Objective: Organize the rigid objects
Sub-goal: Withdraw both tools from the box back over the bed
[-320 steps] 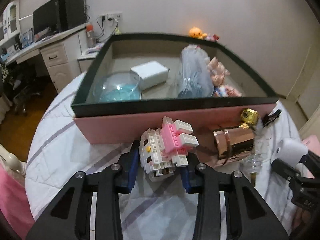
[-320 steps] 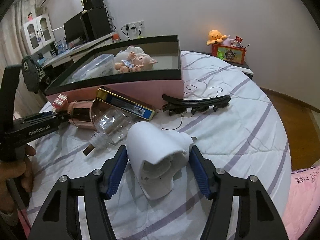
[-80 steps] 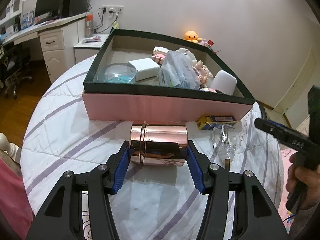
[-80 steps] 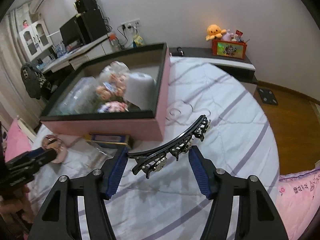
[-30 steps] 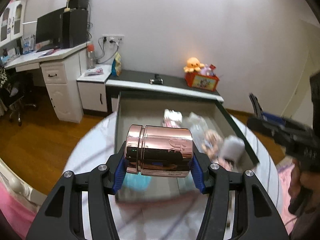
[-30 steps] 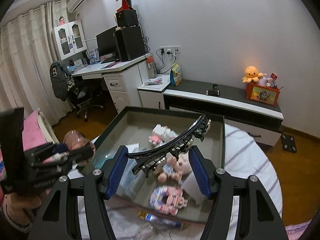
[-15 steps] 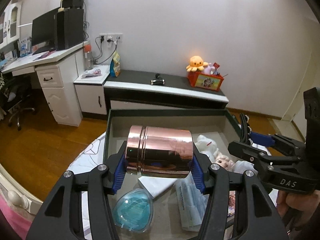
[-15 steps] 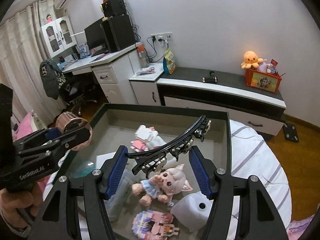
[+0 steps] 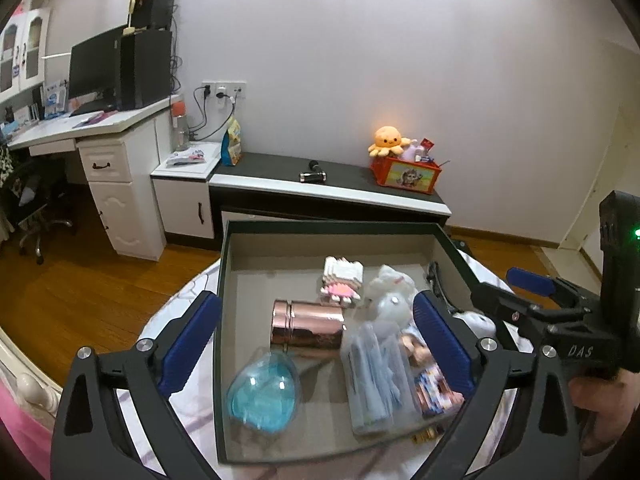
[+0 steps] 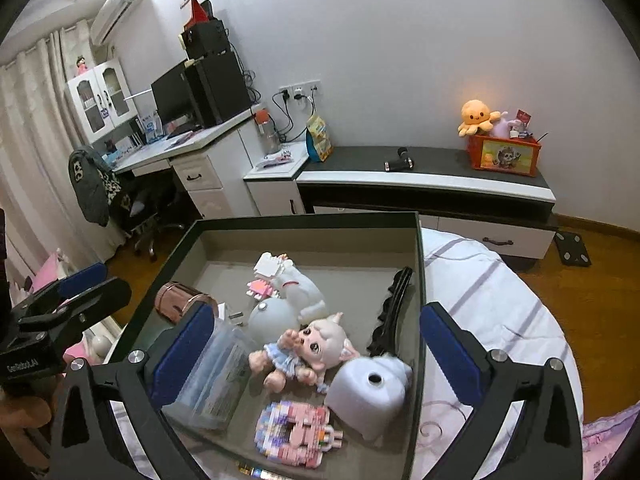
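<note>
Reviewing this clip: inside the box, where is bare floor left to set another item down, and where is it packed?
The box has bare floor along its far wall, beyond the white brick figure, and in the far left corner behind the rose-gold canister. A narrow strip lies between the doll and the black hair claw. The near half is crowded: plastic case, white speaker, pink brick figure.

Beyond the jaws, an orange octopus plush [image 9: 387,139] tops a red box [image 9: 406,173] on the low cabinet [image 9: 332,194] (white desk [image 9: 80,130] far left).
</note>
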`<state>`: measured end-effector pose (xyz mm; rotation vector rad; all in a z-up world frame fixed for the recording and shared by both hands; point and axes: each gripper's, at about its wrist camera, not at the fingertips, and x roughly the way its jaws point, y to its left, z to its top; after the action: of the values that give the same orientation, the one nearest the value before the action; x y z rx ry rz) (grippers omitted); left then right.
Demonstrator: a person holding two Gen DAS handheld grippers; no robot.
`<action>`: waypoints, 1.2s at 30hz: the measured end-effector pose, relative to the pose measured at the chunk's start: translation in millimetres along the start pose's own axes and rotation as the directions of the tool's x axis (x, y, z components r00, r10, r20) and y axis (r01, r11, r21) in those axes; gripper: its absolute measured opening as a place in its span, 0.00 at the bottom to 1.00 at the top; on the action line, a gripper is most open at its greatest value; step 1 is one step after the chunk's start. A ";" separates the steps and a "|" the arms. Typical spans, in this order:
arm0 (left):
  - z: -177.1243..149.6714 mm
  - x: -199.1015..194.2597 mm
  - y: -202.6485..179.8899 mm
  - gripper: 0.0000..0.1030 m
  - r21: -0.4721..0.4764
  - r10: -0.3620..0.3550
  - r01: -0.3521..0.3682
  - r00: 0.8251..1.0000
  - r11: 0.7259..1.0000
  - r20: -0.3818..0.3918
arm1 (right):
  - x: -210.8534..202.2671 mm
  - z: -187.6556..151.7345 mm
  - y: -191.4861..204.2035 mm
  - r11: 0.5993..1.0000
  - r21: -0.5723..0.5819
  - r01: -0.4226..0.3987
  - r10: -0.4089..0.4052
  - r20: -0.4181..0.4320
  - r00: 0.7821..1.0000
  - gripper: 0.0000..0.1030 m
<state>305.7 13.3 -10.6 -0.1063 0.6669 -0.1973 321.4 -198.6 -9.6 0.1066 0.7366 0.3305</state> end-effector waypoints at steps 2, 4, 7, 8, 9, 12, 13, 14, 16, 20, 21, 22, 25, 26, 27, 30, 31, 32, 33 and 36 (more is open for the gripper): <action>-6.1 -9.0 -0.5 0.97 0.000 -0.021 0.021 1.000 1.000 -0.007 | -8.7 -3.6 1.0 1.000 0.004 0.000 0.000 0.007 1.000 1.00; -13.4 -17.7 -0.7 0.98 0.009 -0.033 0.033 0.999 0.999 -0.017 | -17.9 -9.1 1.7 1.000 0.010 -0.002 0.001 0.012 1.000 1.00; -27.5 -31.7 0.3 0.99 0.013 -0.048 0.049 0.998 0.999 -0.034 | -33.5 -22.5 -1.2 1.000 0.028 -0.001 0.001 0.019 1.000 1.00; -34.2 -36.9 1.8 0.99 0.013 -0.052 0.053 0.998 0.999 -0.045 | -37.6 -27.8 -1.4 0.999 0.035 -0.004 0.003 0.020 1.000 1.00; -39.2 -40.1 2.8 0.99 0.012 -0.051 0.052 0.997 0.999 -0.049 | -42.7 -35.2 -3.3 0.999 0.048 -0.004 0.003 0.018 1.000 1.00; -59.1 -52.3 9.0 0.99 -0.008 -0.063 0.063 0.995 0.998 -0.071 | -54.8 -57.3 -9.9 0.997 0.082 0.008 -0.009 0.003 1.000 1.00; -65.2 -55.0 11.5 0.99 -0.018 -0.065 0.063 0.995 0.998 -0.077 | -57.8 -64.3 -12.1 0.996 0.093 0.017 -0.017 -0.007 1.000 1.00; -70.0 -57.0 13.0 0.99 -0.025 -0.063 0.061 0.995 0.998 -0.080 | -60.4 -71.3 -13.9 0.994 0.102 0.027 -0.026 -0.017 1.000 1.00; -81.4 -61.1 16.2 0.99 -0.046 -0.066 0.062 0.993 0.997 -0.094 | -64.5 -87.2 -17.1 0.992 0.116 0.039 -0.034 -0.044 0.998 1.00; -99.7 -68.0 14.0 0.99 -0.071 -0.089 0.080 0.987 0.994 -0.131 | -68.4 -108.9 -21.8 0.989 0.137 0.059 -0.048 -0.084 0.995 1.00; -102.2 -70.0 12.5 0.99 -0.071 -0.096 0.087 0.986 0.994 -0.136 | -68.1 -113.8 -23.1 0.988 0.142 0.065 -0.052 -0.095 0.994 1.00; -104.9 -73.1 9.8 0.99 -0.067 -0.105 0.096 0.984 0.993 -0.141 | -67.8 -117.9 -23.8 0.987 0.146 0.069 -0.054 -0.104 0.993 1.00; -111.7 -84.1 3.9 0.99 -0.040 -0.122 0.118 0.980 0.992 -0.154 | -66.9 -130.4 -24.2 0.986 0.153 0.070 -0.051 -0.127 0.991 1.00; -113.7 -88.2 1.2 0.99 -0.028 -0.120 0.117 0.981 0.993 -0.154 | -66.7 -133.3 -25.3 0.986 0.154 0.070 -0.051 -0.129 0.990 1.00; -114.0 -90.9 -2.2 0.99 -0.019 -0.119 0.117 0.981 0.993 -0.153 | -67.0 -135.6 -24.4 0.985 0.155 0.070 -0.050 -0.131 0.990 1.00; -123.1 -97.2 -10.3 0.99 -0.002 -0.096 0.097 0.984 0.995 -0.149 | -67.3 -138.4 -20.4 0.987 0.149 0.064 -0.045 -0.132 0.990 1.00; -126.0 -97.7 -12.5 0.99 -0.004 -0.091 0.092 0.985 0.996 -0.150 | -68.4 -140.3 -17.7 0.988 0.144 0.063 -0.044 -0.130 0.990 1.00; -128.4 -97.3 -13.8 0.99 -0.009 -0.086 0.086 0.985 0.996 -0.148 | -69.6 -141.5 -15.3 0.988 0.140 0.060 -0.042 -0.129 0.991 1.00; -130.4 -96.9 -15.1 0.99 -0.012 -0.081 0.080 0.986 0.997 -0.147 | -70.9 -141.9 -13.2 0.989 0.136 0.055 -0.037 -0.127 0.991 1.00; -136.1 -94.8 -24.0 1.00 0.002 -0.054 0.055 0.988 0.998 -0.148 | -76.7 -144.1 -8.7 0.991 0.126 0.049 -0.034 -0.119 0.992 1.00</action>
<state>144.6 5.6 -55.8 -0.1044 0.8117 -0.2616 173.4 -235.2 -68.6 0.1952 0.8748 0.2506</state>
